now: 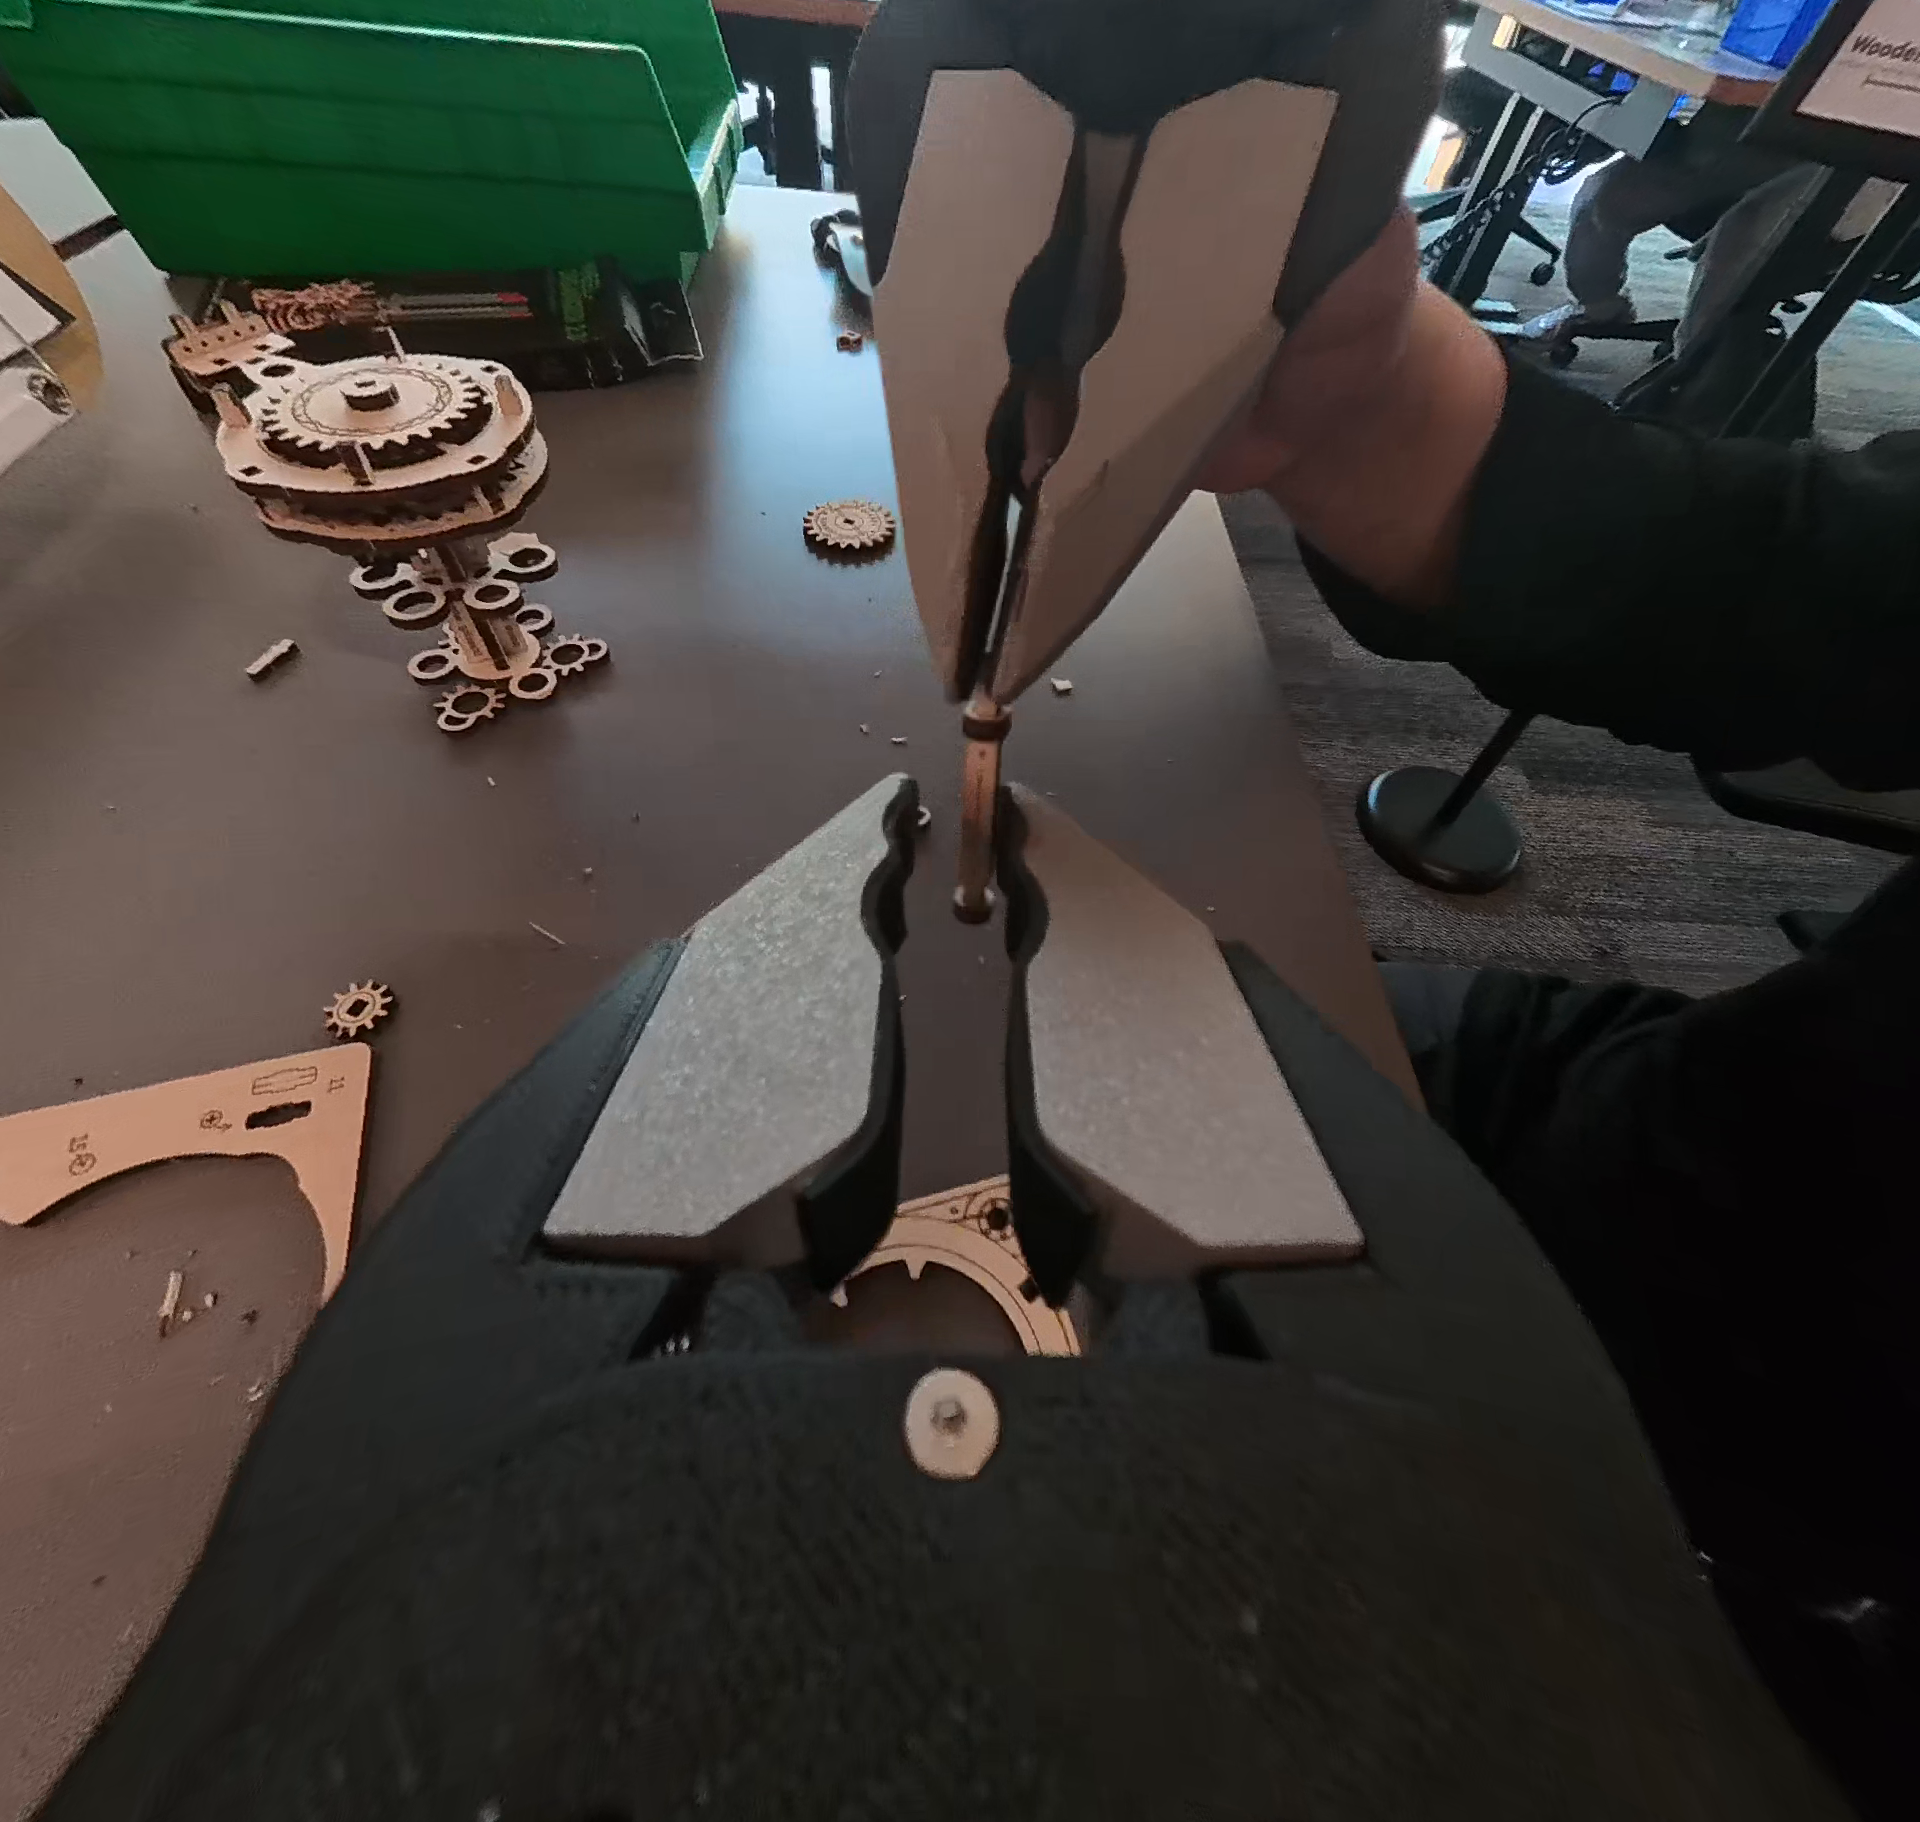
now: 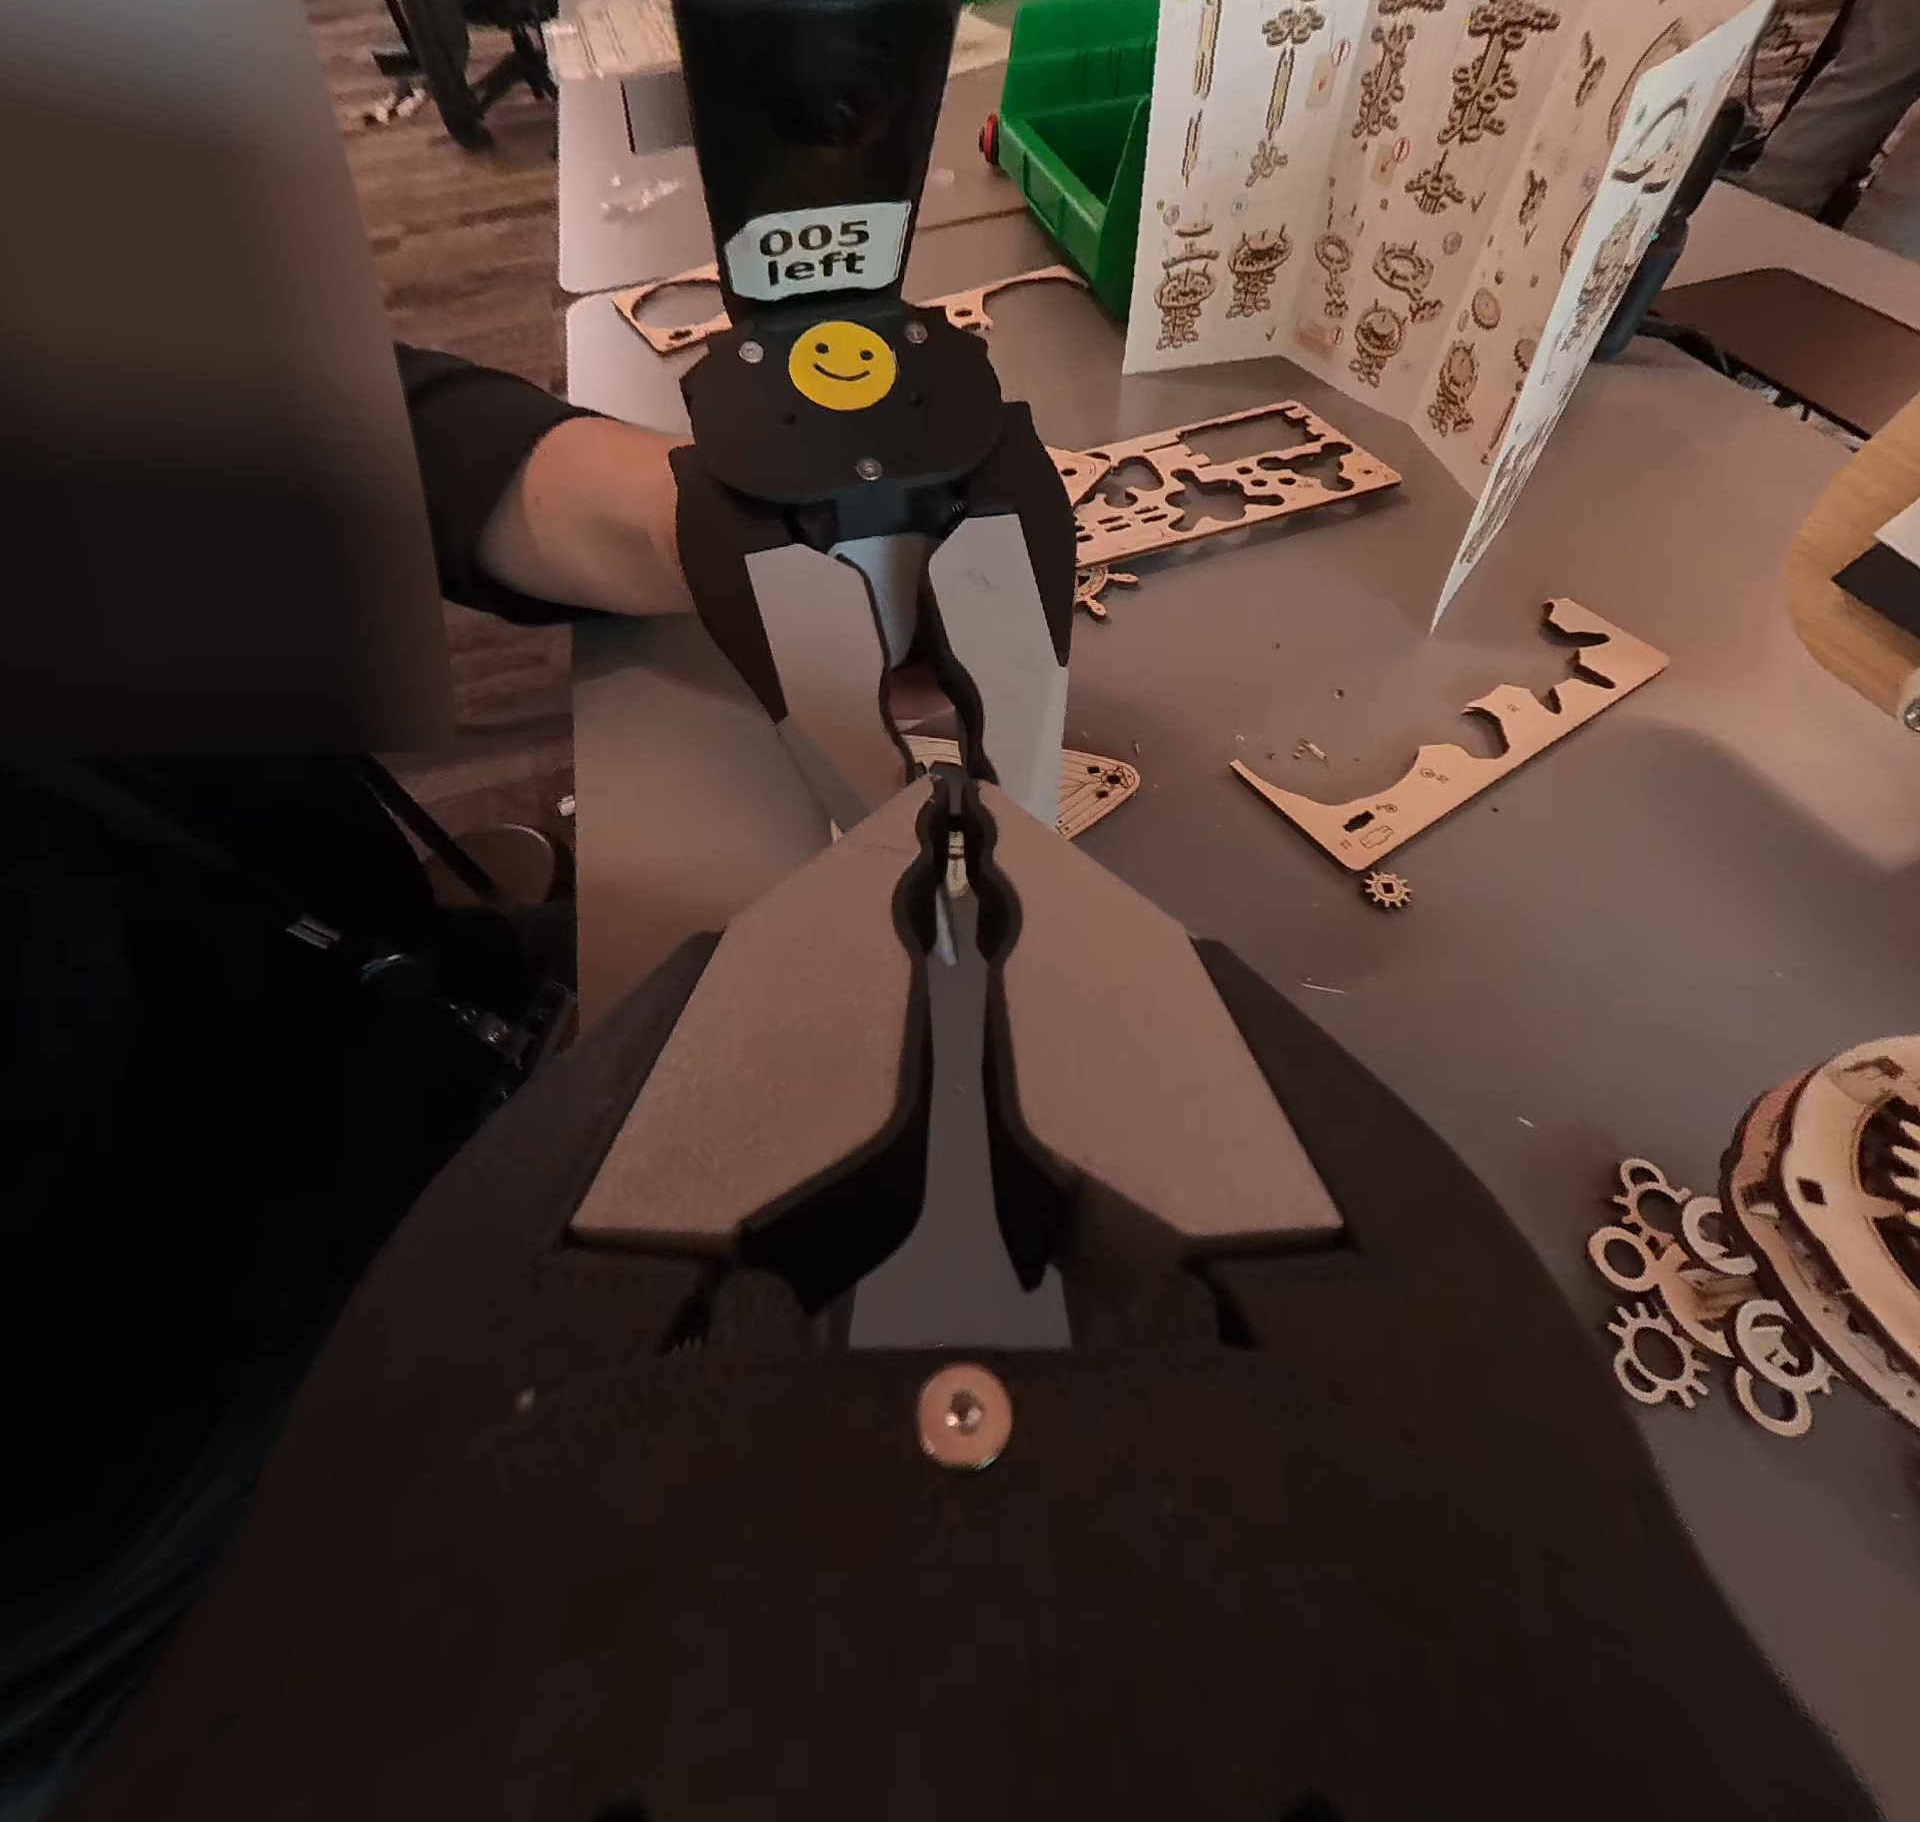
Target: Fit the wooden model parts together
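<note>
While the left wrist view looks along its own left tongs (image 1: 961, 806), a slim wooden peg (image 1: 979, 816) stands between the two tips, its long axis running away from the camera toward the right tongs (image 1: 982, 686) opposite. The left tongs stand parted, the right-hand finger touching or nearly touching the peg's side while the other sits clear of it, so they are not clamped. The right tongs come in from the far side, held by a hand (image 1: 1351, 422), and pinch shut on the peg's far end just above a small dark ring (image 1: 985, 725) threaded on it. Off to the left on the table (image 1: 675, 733) sits the partly built gear assembly (image 1: 384, 453), with a loose gear (image 1: 849, 525) between it and the tongs, a smaller cog (image 1: 358, 1009) nearer, and a green bin (image 1: 395, 110) behind.

From the right wrist view, the right tongs (image 2: 951, 822) appear closed, a pale sliver of the peg (image 2: 948, 925) visible in the narrow gap behind their tips; the grip point itself is mostly hidden. The left tongs (image 2: 940, 770) face them tip to tip, fingers spread. A folded instruction sheet (image 2: 1403, 162) and spent part frames (image 2: 1455, 744) lie beyond.

Judging by this, the peg lies straight along the line joining both tongs, the right holding it, so the coming move probably turns on the left closing square on its near end without tilting it.
</note>
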{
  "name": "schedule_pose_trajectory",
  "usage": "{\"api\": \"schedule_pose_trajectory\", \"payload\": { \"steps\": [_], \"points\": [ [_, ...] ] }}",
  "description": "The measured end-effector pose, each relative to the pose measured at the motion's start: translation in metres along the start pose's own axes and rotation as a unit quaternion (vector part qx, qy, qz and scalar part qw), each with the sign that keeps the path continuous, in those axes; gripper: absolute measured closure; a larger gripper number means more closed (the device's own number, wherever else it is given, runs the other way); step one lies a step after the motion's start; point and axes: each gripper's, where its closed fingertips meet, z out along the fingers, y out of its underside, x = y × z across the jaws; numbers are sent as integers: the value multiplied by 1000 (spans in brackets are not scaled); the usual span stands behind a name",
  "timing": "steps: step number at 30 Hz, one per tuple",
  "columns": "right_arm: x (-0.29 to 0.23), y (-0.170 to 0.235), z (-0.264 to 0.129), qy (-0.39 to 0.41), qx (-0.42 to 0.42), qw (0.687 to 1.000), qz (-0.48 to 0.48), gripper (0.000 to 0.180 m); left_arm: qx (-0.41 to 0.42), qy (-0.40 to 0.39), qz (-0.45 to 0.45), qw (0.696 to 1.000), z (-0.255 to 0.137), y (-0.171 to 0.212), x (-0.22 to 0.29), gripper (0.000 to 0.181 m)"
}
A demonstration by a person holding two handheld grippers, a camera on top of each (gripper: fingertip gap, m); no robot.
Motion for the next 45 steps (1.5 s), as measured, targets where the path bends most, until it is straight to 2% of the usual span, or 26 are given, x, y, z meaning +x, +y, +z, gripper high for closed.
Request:
{"api": "schedule_pose_trajectory", "payload": {
  "steps": [2,11,14,18,21,24,27,32,36,45],
  "points": [
    [0,-1,-2,-3,9,1000,7,180,7,3,8,1000,0,-2,2,176],
    [0,0,0,-16,27,999,20,178,1,2,23,1000,2,2,2,178],
    [6,-1,-5,-9,38,999,35,156,8,-1,12,1000,0,0,-2,178],
    [27,3,-34,45,60,996,55,149,17,-15,-12,1000,-4,1,-14,178],
    [53,29,-72,111,36,989,87,139,17,-25,-30,999,-5,3,-22,178],
    [87,84,-115,220,-51,967,117,128,20,-28,-35,999,-6,3,-25,178],
    [98,124,-140,270,-108,946,141,118,18,-26,-33,999,-1,3,-24,178],
    [103,160,-143,289,-154,932,154,107,13,-22,-26,999,6,2,-20,178],
    [112,171,-139,306,-180,923,150,102,11,-23,-22,999,5,3,-20,178],
    [119,166,-127,282,-180,931,143,113,13,-15,-22,1000,4,3,-16,178]
  ]
}}
